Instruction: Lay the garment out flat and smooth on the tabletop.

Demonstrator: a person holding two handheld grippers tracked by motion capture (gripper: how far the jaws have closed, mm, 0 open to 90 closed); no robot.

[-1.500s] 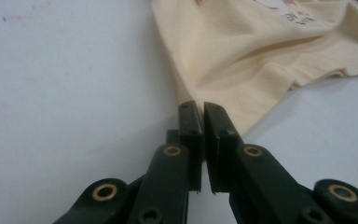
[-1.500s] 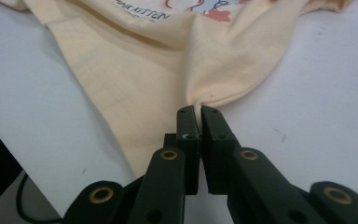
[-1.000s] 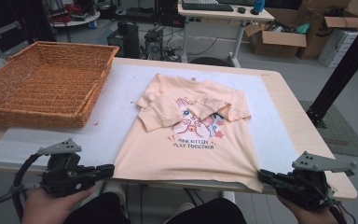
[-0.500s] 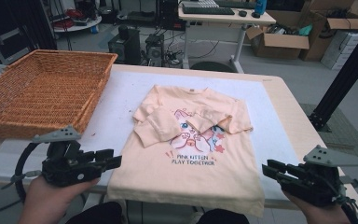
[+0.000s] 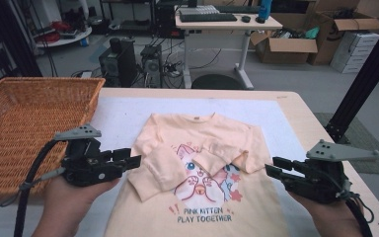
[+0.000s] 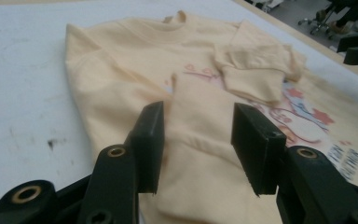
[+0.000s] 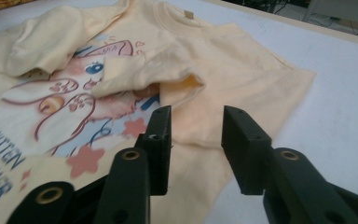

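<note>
Both tongs, left point(image 5: 134, 160) and right point(image 5: 271, 170), have just been opening, empty, leaving the folded-sleeve sweatshirt point(image 5: 202, 168) flat between them.

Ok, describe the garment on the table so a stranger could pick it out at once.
On the white mat covering the wooden table, right of the brown woven wicker basket, lies a pale peach long-sleeved shirt. Both sleeves are folded in across its chest. Its cartoon kitten print and the words "PINK KITTEN PLAY TOGETHER" set it apart.
</note>
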